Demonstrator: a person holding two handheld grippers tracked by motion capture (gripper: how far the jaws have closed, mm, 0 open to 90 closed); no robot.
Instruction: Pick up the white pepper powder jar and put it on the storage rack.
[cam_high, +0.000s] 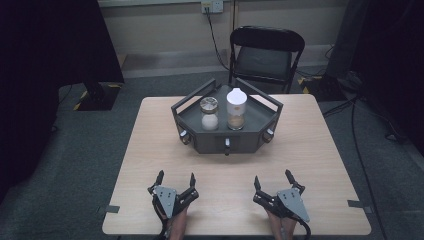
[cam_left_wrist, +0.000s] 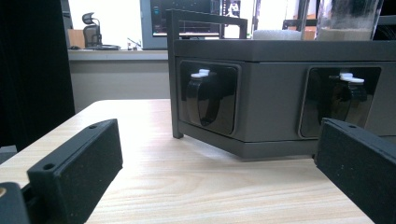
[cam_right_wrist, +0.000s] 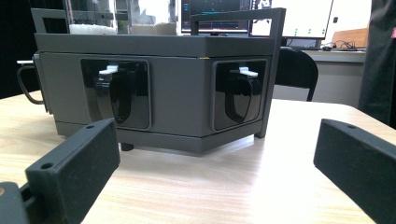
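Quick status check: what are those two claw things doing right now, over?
Left gripper open, right gripper open, both empty. Two jars in grey tray, untouched. Bare table between.

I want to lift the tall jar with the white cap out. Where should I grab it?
Probably its straight clear body, below the white cap. Come from above or its right: the shorter jar stands close on its left, and the tray's wall blocks a low approach.

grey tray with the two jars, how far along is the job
Nothing looks done yet. Both jars, the white-filled jar and the white-capped jar, stand upright in the grey tray. The left gripper and right gripper rest open near the table's front edge, holding nothing. Reaching, grasping and any moving all remain.
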